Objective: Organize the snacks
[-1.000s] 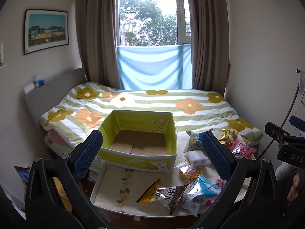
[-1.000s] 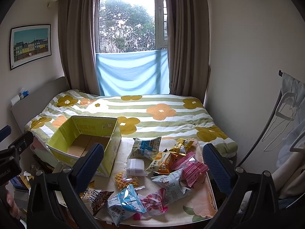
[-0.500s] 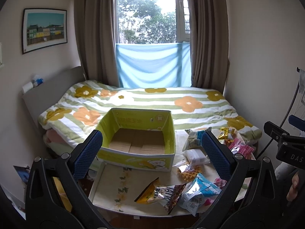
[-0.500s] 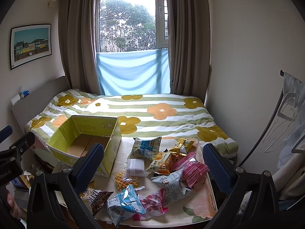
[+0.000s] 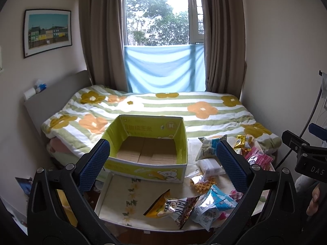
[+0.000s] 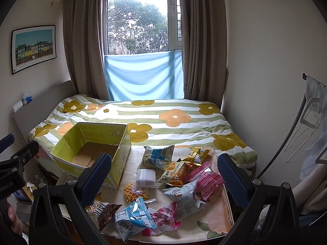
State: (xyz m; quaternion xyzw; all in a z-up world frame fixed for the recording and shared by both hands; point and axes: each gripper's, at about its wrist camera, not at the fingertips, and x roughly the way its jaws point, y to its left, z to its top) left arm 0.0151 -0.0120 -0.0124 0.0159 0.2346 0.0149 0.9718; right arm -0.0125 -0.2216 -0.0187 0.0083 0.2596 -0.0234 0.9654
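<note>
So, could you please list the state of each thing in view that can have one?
Left gripper: open, holding nothing.
Right gripper: open, holding nothing.
Cardboard box: open-topped, upright, empty.
Snack packets: loose on the table, none boxed.
Waffle pack: flat, beside the box.
Curtains: drawn apart.
Blue cloth: hung across the lower window.

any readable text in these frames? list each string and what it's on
"DAS": cut off, on the right gripper's body, seen from the left wrist view.
"Robot.AI": start cut off, on the left gripper's body, seen from the right wrist view.
"10": on the orange snack packet.
Print on the yellow box: Chinese characters, too blurred to read.
Dark snack bag: large letters, crumpled, not legible.
Other wrappers: too small.
</note>
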